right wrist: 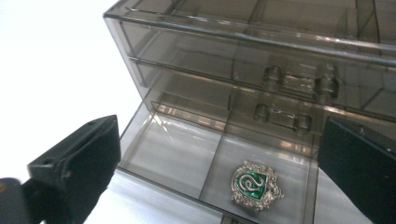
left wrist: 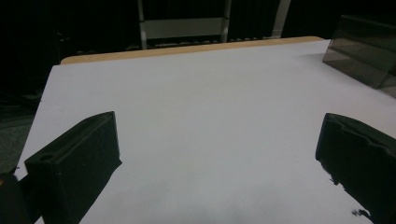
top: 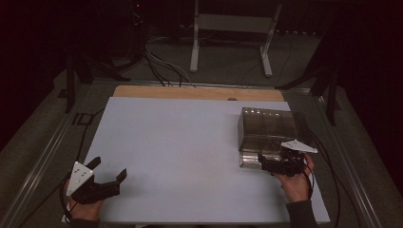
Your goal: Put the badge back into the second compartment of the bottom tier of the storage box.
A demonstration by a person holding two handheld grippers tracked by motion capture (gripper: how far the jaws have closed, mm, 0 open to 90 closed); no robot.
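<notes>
Two black jaws of the right gripper [right wrist: 219, 163] stand wide apart at the bottom of the right gripper view, with nothing held between them. Just past them lies a small badge [right wrist: 256, 185], silver at the edge with a green shield and a curly snake on it. It rests flat in the middle part of the pulled-out bottom drawer [right wrist: 168, 154] of a smoky see-through box [right wrist: 196, 51]. The badge touches neither jaw. Thin walls split the drawer into parts, and the part to the left of the badge looks bare. Above the open drawer sit two more drawers, both pushed in, each with a little clear handle on its front.

From the high view, the right gripper [top: 266, 164] sits in the person's right hand [top: 295, 183], right at the near front of the box [top: 266, 128], on the right side of the white table [top: 180, 147].

The left gripper [top: 110, 167] is far off at the near left corner of the table, held in the left hand [top: 85, 209]. Its jaws are wide apart too and hold nothing. Its own view looks across bare white table, with the box [left wrist: 364, 51] far off at the right.

Behind the table stands a white metal frame [top: 230, 28] on a dark floor with cables [top: 161, 66].
</notes>
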